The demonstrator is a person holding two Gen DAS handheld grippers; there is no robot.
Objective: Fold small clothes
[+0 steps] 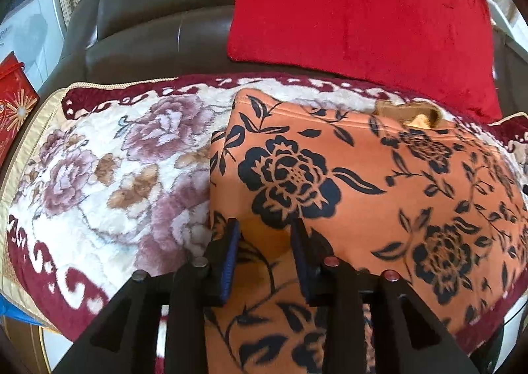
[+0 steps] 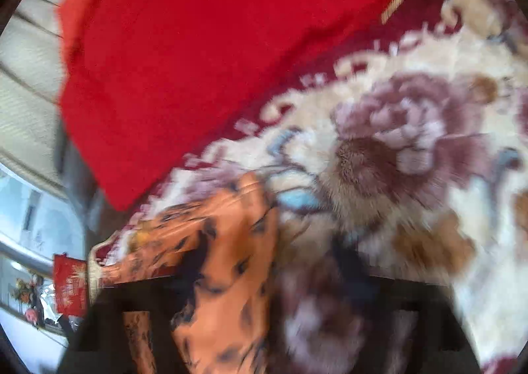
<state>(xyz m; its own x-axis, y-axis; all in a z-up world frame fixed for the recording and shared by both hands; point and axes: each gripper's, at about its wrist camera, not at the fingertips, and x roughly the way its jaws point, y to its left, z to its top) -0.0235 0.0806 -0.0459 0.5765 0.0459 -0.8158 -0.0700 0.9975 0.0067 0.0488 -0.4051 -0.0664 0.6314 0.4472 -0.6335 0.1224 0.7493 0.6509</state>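
An orange garment with black flowers lies folded on a floral plush blanket. My left gripper hovers over its near left edge with jaws apart and cloth showing between them, not pinched. In the right wrist view, which is badly blurred, the same orange garment lies at the lower left and covers the left finger of my right gripper. Its dark right finger is a smear over the blanket. I cannot tell whether the jaws are shut.
A red cushion leans on the brown leather sofa back behind the blanket; it also shows in the right wrist view. A red box stands at the far left. A small tan cloth peeks from behind the garment.
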